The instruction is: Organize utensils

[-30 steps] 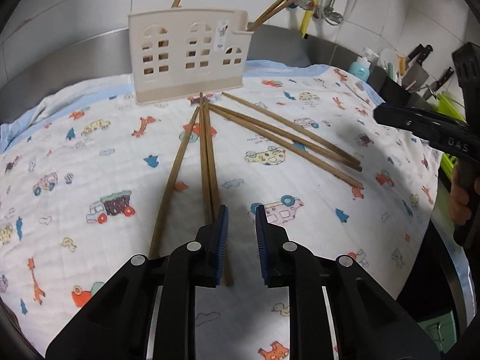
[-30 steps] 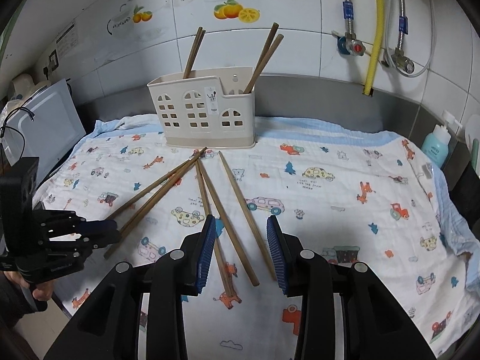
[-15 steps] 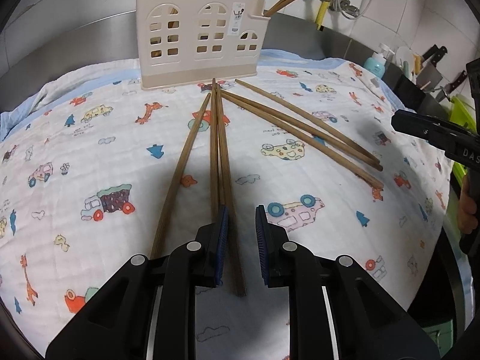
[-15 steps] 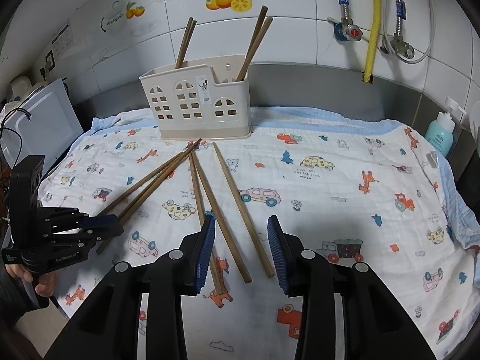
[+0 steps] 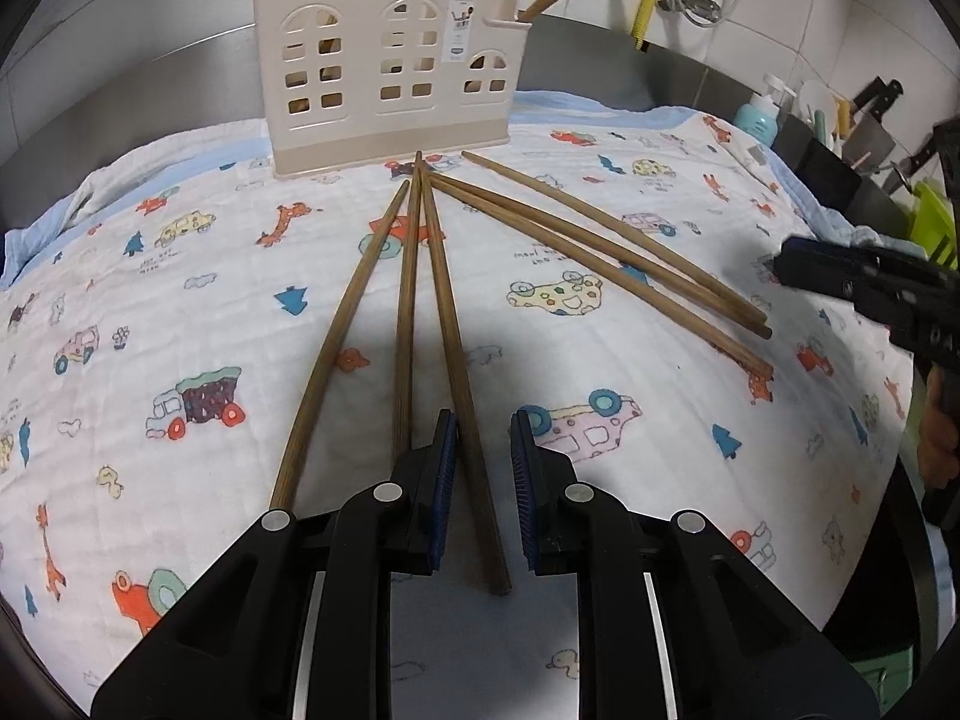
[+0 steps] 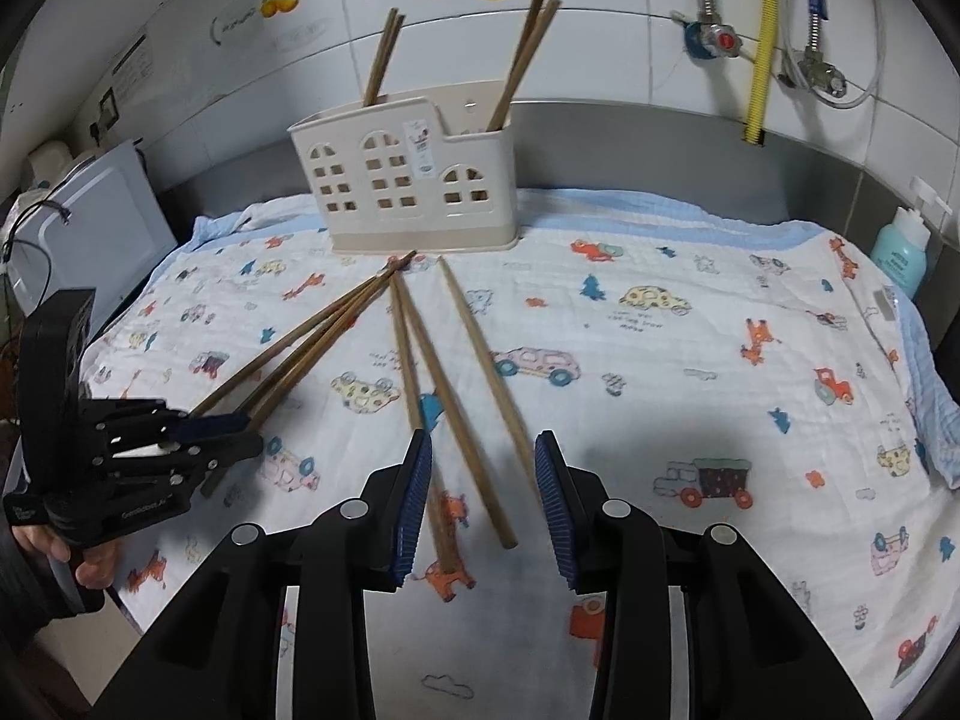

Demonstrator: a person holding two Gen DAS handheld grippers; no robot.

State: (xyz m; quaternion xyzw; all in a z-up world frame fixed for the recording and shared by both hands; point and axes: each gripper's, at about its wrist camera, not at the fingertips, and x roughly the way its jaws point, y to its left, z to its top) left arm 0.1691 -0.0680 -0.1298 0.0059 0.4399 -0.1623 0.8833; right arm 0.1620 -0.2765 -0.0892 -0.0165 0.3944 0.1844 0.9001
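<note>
Jaws apart, beige caddy (image 6: 414, 180) holding upright chopsticks (image 6: 522, 60)

Brown chopsticks (image 5: 447, 324) lie on a white cloth (image 5: 180, 300) printed with cartoon cars, giraffes and trees in orange, blue and yellow, edged pale blue. The holder (image 6: 408, 180) is cream. Both tools are black with blue pads (image 6: 420, 498). The bottle (image 6: 900, 255) is teal.

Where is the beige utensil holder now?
The utensil holder stands upright at the far edge of the printed cloth, left of centre in the right wrist view, just behind the loose chopsticks.
</note>
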